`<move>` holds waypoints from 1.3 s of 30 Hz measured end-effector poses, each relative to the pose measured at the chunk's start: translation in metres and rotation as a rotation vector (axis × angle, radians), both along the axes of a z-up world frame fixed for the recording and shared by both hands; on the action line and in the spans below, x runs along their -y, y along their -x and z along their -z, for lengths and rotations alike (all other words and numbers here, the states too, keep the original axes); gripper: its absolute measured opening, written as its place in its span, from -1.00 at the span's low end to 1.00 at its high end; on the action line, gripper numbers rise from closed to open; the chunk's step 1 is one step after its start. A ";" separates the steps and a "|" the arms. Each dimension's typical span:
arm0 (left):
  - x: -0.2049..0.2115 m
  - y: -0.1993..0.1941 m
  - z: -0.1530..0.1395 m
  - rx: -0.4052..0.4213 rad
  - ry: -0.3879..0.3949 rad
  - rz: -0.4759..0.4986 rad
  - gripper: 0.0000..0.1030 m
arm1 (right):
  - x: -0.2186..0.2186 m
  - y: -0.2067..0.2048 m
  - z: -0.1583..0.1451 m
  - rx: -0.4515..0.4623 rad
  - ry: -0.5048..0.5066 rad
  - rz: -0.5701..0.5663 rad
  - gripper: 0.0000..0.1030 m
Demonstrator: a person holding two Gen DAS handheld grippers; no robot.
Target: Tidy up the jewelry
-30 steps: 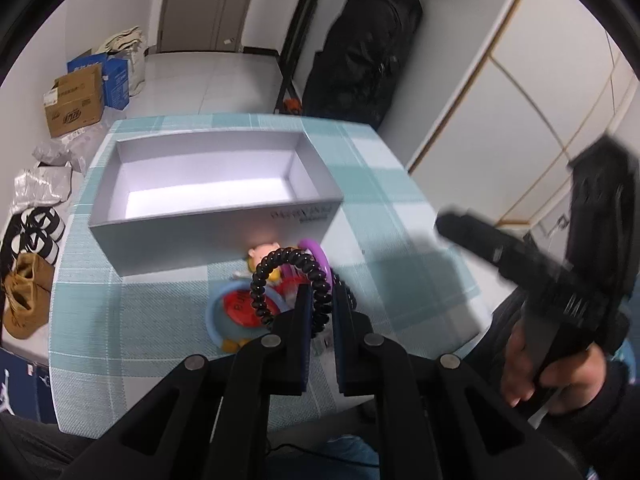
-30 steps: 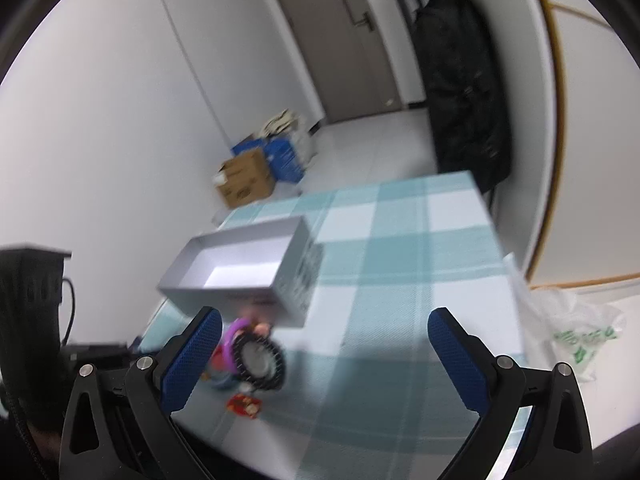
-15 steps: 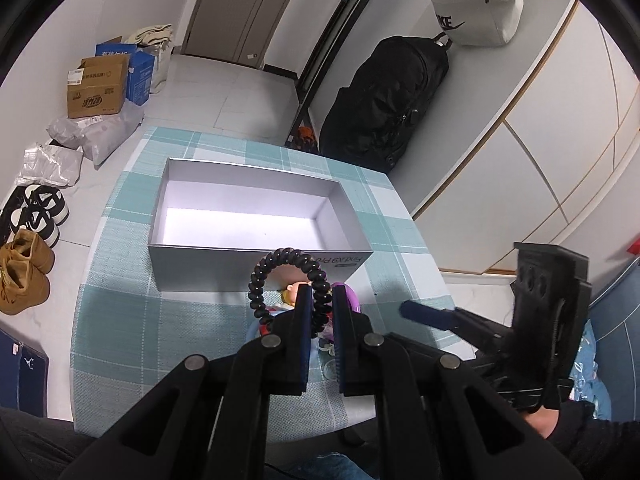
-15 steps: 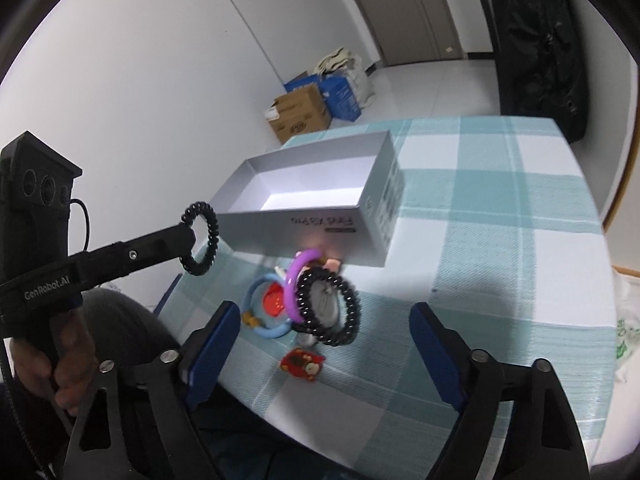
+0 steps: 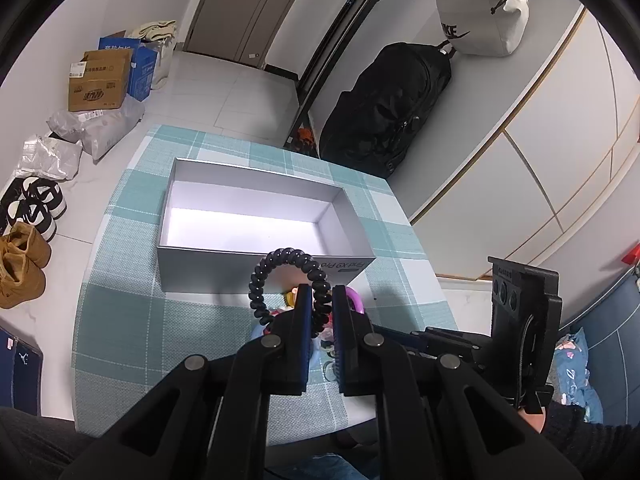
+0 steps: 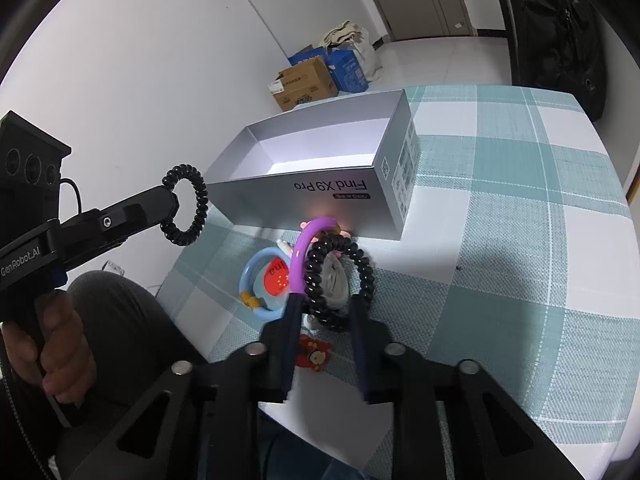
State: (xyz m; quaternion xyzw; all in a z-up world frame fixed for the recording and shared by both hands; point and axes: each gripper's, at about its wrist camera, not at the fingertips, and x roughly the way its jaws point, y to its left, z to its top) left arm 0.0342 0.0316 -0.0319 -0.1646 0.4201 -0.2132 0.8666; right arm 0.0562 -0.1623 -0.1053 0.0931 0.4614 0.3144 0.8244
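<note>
An open silver-grey box (image 5: 240, 276) stands on the teal checked tablecloth (image 5: 132, 320). My left gripper (image 5: 318, 296) is shut on a black spiral hair tie (image 5: 280, 256), held in the air just before the box's front wall; the right wrist view shows this hair tie (image 6: 200, 200) left of the box (image 6: 320, 192). My right gripper (image 6: 325, 306) is down on the jewelry pile. Its jaws are closing on a second black spiral tie (image 6: 340, 242), with a finger against each side of it. A purple ring (image 6: 304, 240) runs down beside the left finger.
The pile in front of the box also holds a light blue ring (image 6: 250, 272) and a red charm (image 6: 314, 354). Off the table's left side, cardboard boxes (image 5: 100, 80), bags and shoes (image 5: 24, 264) lie on the floor. A black backpack (image 5: 388, 112) stands behind the table.
My right gripper came down onto the pile and its jaws went from wide apart to closed around the second black tie. My left gripper kept its tie and shifted a little.
</note>
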 end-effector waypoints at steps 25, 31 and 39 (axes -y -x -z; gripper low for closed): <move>0.001 -0.020 -0.015 0.007 0.014 -0.001 -0.89 | 0.025 -0.013 -0.057 0.098 -0.163 0.061 -0.83; 0.005 -0.042 -0.022 0.009 0.004 0.013 -0.89 | 0.010 -0.037 -0.077 0.120 -0.179 0.032 -0.83; 0.001 -0.081 -0.013 -0.036 0.034 0.018 -0.89 | -0.019 -0.074 -0.076 0.111 -0.134 -0.035 -0.83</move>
